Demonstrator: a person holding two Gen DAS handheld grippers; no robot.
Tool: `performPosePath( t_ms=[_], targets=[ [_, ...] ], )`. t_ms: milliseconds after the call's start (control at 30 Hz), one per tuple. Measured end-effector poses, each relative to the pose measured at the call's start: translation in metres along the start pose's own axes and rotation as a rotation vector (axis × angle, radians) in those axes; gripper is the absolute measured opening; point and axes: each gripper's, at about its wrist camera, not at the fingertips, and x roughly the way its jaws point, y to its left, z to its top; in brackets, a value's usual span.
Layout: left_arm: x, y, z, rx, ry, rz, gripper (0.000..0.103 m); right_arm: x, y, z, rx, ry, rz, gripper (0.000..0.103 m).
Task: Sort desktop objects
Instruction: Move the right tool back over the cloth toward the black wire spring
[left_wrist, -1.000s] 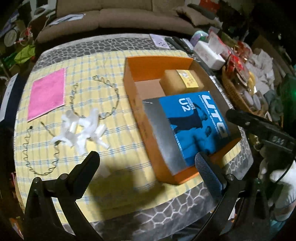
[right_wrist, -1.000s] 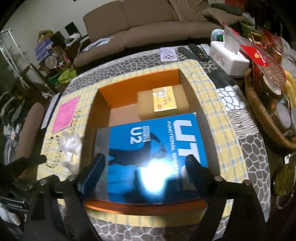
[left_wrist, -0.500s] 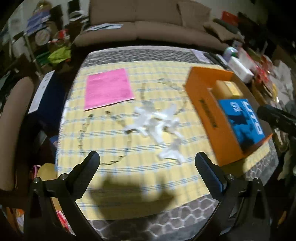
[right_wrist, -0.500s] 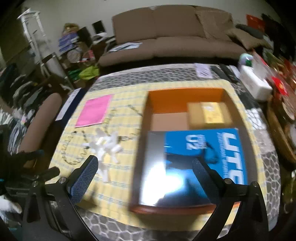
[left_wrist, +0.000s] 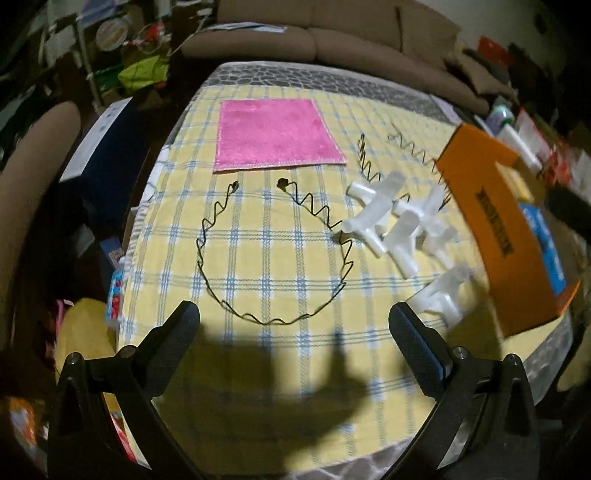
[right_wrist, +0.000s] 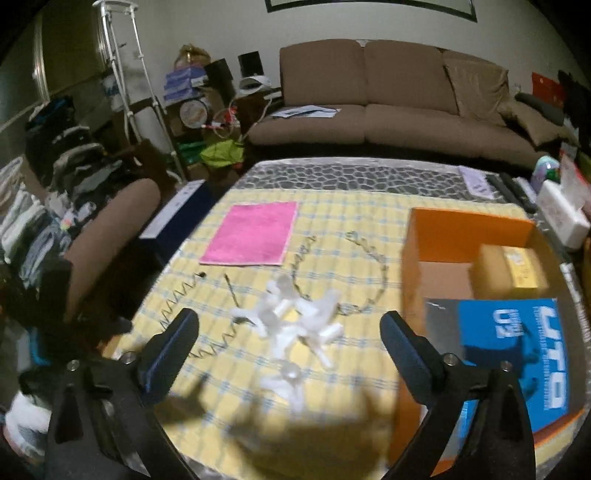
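On the yellow checked cloth (left_wrist: 258, 266) lie a pink cloth (left_wrist: 273, 134), a black zigzag wire hoop (left_wrist: 273, 258), a second wire hoop (right_wrist: 351, 273) and a heap of white plastic connectors (left_wrist: 402, 225) (right_wrist: 295, 325). An orange box (right_wrist: 469, 236) at the right holds a tan box (right_wrist: 509, 273) and a blue packet (right_wrist: 517, 354). My left gripper (left_wrist: 295, 321) hangs open above the black hoop's near side, holding nothing. My right gripper (right_wrist: 290, 328) hovers over the connectors; its jaws are closing with nothing pressed between them.
A brown sofa (right_wrist: 399, 103) stands behind the table. A chair arm (right_wrist: 110, 229) and clutter lie to the left. A white tissue box (right_wrist: 561, 214) and remotes sit at the far right by the grey patterned table edge (right_wrist: 351, 173).
Both grippers have swung left, away from the orange box. The left one now faces the black wire hoop, the right one the white connectors. Neither has taken hold of anything.
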Motion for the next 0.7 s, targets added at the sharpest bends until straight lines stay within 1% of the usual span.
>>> performPosePath(
  t_ms=[67, 100, 133, 167, 200, 233, 333, 433, 467, 533, 567, 633, 667, 700],
  targets=[
    [0.007, -0.001, 0.0, 0.016, 0.011, 0.003, 0.095, 0.013, -0.005, 0.001, 0.044, 0.011, 0.029, 0.086],
    [0.012, 0.0, 0.001, 0.017, 0.022, 0.004, 0.091, 0.017, -0.007, 0.001, 0.062, 0.016, 0.042, 0.084],
    [0.017, 0.0, 0.001, 0.02, 0.031, 0.005, 0.088, 0.022, -0.012, 0.0, 0.084, 0.025, 0.059, 0.083],
    [0.021, 0.0, 0.002, 0.027, 0.037, 0.008, 0.086, 0.027, -0.016, 0.0, 0.102, 0.034, 0.07, 0.079],
    [0.024, 0.0, 0.002, 0.036, 0.041, 0.014, 0.083, 0.031, -0.02, 0.0, 0.117, 0.042, 0.076, 0.076],
    [0.027, -0.001, 0.002, 0.049, 0.046, 0.022, 0.079, 0.033, -0.023, -0.001, 0.125, 0.046, 0.078, 0.075],
    [0.031, -0.003, 0.001, 0.084, 0.047, 0.019, 0.077, 0.039, -0.03, -0.002, 0.154, 0.063, 0.101, 0.073],
    [0.033, -0.008, -0.002, 0.122, 0.053, 0.005, 0.077, 0.039, -0.028, -0.001, 0.15, 0.07, 0.118, 0.073],
    [0.035, -0.01, -0.003, 0.136, 0.062, 0.006, 0.075, 0.039, -0.027, -0.001, 0.147, 0.072, 0.118, 0.073],
    [0.042, -0.013, -0.005, 0.154, 0.08, 0.024, 0.065, 0.039, -0.024, -0.002, 0.14, 0.08, 0.119, 0.073],
    [0.045, -0.014, -0.006, 0.162, 0.089, 0.038, 0.062, 0.039, -0.025, -0.003, 0.14, 0.083, 0.12, 0.073],
    [0.05, -0.013, -0.006, 0.162, 0.102, 0.046, 0.052, 0.041, -0.024, -0.004, 0.137, 0.088, 0.118, 0.073],
    [0.051, -0.012, -0.006, 0.158, 0.106, 0.05, 0.051, 0.042, -0.024, -0.004, 0.137, 0.092, 0.117, 0.073],
    [0.052, -0.012, -0.006, 0.158, 0.108, 0.053, 0.048, 0.044, -0.024, -0.004, 0.138, 0.097, 0.12, 0.069]
  ],
)
